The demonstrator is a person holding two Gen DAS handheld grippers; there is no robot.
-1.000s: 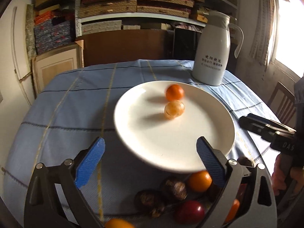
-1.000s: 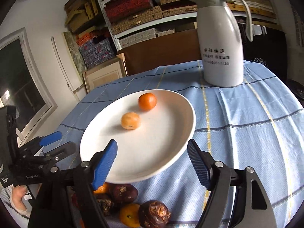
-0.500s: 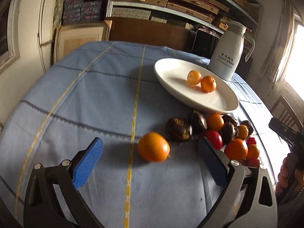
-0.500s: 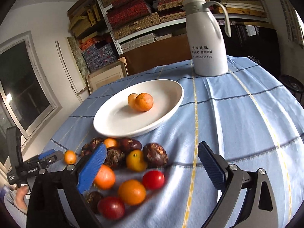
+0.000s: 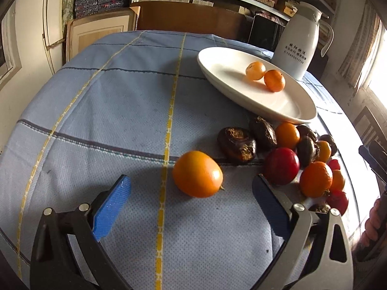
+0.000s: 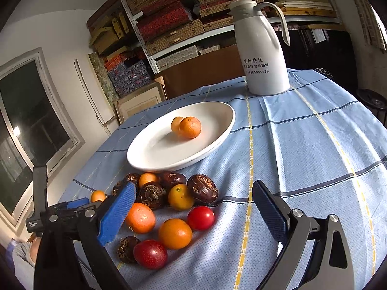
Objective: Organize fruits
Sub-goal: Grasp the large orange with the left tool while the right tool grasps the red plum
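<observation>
A white plate [image 5: 227,58] [image 6: 217,111] on the blue tablecloth holds two small orange fruits [image 5: 274,80] [image 6: 190,127]. Below it lies a heap of orange, red and dark brown fruits [image 5: 285,149] [image 6: 174,200]. One orange fruit [image 5: 197,174] lies apart on the cloth, just ahead of my open, empty left gripper [image 5: 191,203]; it also shows small in the right wrist view [image 6: 98,196]. My right gripper [image 6: 193,215] is open and empty, low over the near side of the heap. The left gripper shows at the left in the right wrist view [image 6: 72,204].
A tall white thermos jug [image 5: 300,48] [image 6: 262,48] stands behind the plate. Shelves of boxes [image 6: 169,24] and a brown cabinet [image 5: 193,19] stand beyond the round table's far edge. A window [image 6: 29,125] is on the left wall.
Both grippers have drawn back and down from the plate. The lone orange fruit now sits closer between my left fingers. The heap has come nearer to my right gripper.
</observation>
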